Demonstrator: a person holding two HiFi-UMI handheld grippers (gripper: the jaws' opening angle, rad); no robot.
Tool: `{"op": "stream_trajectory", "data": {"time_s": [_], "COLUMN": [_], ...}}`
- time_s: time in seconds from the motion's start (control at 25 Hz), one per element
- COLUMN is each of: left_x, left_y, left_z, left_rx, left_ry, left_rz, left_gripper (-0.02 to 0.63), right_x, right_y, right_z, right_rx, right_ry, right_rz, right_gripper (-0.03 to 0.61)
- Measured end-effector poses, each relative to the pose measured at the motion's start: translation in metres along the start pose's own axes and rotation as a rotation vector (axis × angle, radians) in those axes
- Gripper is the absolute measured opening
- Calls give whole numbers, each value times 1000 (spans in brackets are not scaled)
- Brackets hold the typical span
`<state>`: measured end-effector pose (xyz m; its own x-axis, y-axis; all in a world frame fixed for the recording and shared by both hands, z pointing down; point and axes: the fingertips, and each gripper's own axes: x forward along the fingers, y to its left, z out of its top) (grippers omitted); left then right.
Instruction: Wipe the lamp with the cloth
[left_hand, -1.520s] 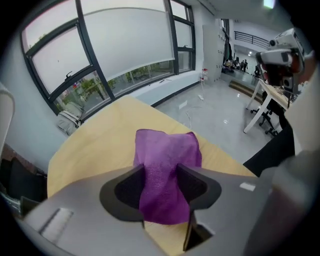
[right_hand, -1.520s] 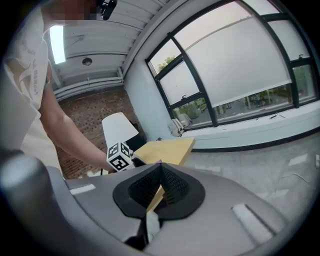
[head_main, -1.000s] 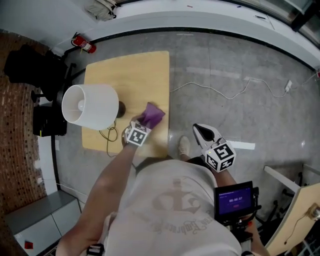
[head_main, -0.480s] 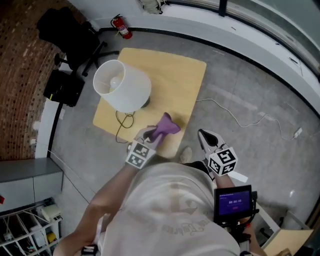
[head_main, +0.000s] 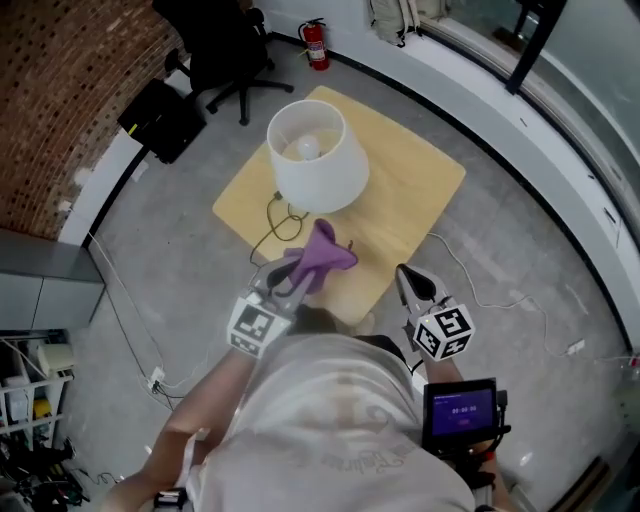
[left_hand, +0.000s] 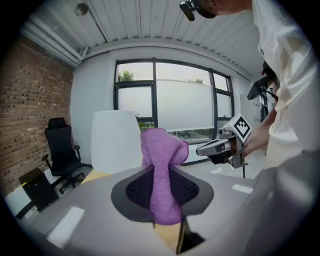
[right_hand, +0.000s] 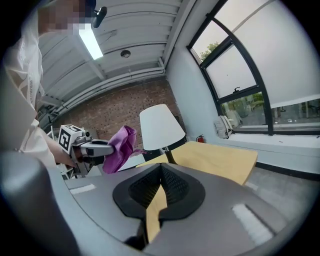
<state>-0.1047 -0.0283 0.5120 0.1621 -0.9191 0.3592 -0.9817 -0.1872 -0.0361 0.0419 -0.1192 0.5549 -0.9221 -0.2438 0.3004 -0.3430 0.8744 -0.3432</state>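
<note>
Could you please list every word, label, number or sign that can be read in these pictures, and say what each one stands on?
Nothing can be read for certain.
Small screen: red figures, too small to read.
Shirt: faint print around an emblem, too blurred to read.
Fire extinguisher: label too small to read.
Left marker cube and right marker cube: black-and-white square patterns, no letters.

The lamp (head_main: 308, 160) stood on the desk (head_main: 420, 190), toward its left side. Just before it, over the near edge, the cloth (head_main: 322, 255) sat in the left hand-held gripper (head_main: 288, 278). The right hand-held gripper (head_main: 407, 278) hung further right, apart. An office chair (head_main: 225, 50) stood behind.
</note>
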Motion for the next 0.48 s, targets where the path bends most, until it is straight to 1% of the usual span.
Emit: {"op": "stream_trajectory", "data": {"time_s": [0.2, 0.32, 0.48], "left_x": [-26, -34, -44], "left_y": [40, 66, 108], "left_z": [25, 40, 55], "left_rx": [-85, -137, -180], "left_ry": [-107, -172, -231], "left_rz": [88, 136, 174], "left_gripper": [77, 77, 77], "right_x": [20, 27, 42], "right_y": [21, 35, 54], "right_z": [12, 20, 33], "right_rx": [-21, -43, -55], "right_ry": [9, 33, 33], "right_rz": [23, 39, 30], "right_gripper": [14, 14, 14]}}
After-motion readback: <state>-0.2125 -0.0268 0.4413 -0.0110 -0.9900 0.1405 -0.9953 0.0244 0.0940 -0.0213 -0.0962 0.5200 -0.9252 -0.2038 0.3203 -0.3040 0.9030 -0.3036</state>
